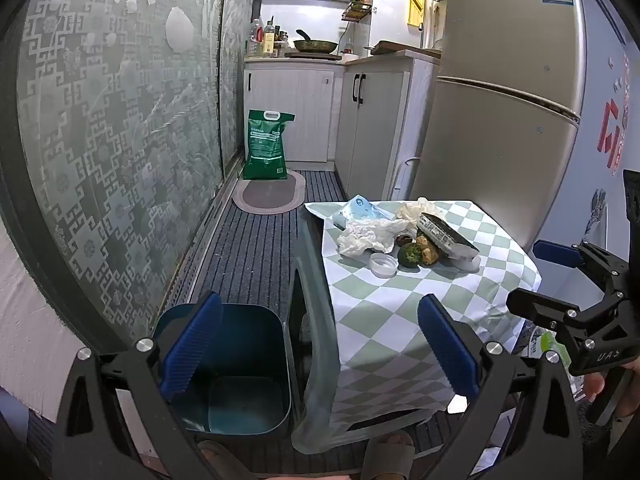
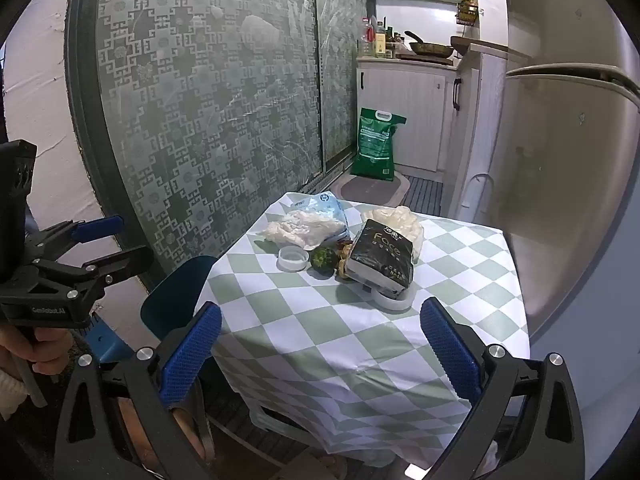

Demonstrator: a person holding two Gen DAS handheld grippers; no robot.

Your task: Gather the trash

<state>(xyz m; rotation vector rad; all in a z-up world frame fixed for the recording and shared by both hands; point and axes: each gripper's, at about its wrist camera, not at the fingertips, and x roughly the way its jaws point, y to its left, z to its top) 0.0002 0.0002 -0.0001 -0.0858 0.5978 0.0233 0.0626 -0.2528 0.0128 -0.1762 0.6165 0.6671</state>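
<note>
Much of the trash pile is hard to read: the brown lumps (image 1: 427, 251) beside the tissue pack are half hidden under it, and what they are cannot be told. The white ring (image 2: 393, 299) under the pack's near end shows only in part. The dark blue bin (image 1: 240, 364) is cut off by the left hand-held gripper's finger in the left wrist view, and in the right wrist view only its rim peeks past the cloth edge.

The trash sits clustered toward the far side of the small worktop (image 2: 360, 344), which is draped in a green-and-white checked cloth. A crumpled white plastic bag (image 2: 304, 229) lies on a pale blue packet (image 2: 328, 204); just beside it are a round white lid (image 2: 293, 259) and a dark green rounded scrap (image 2: 324, 258). A black tissue pack (image 2: 382, 254) lies tilted, leaning on the brown lumps, with another crumpled whitish bag (image 2: 400, 218) behind it. The bin stands on the floor at the worktop's left side.

The left hand-held gripper (image 1: 320, 346) is spread wide, holding nothing, above the bin and worktop edge. The right hand-held gripper (image 2: 320, 350) is likewise spread wide and empty, over the near part of the cloth, well apart from the pile.
</note>
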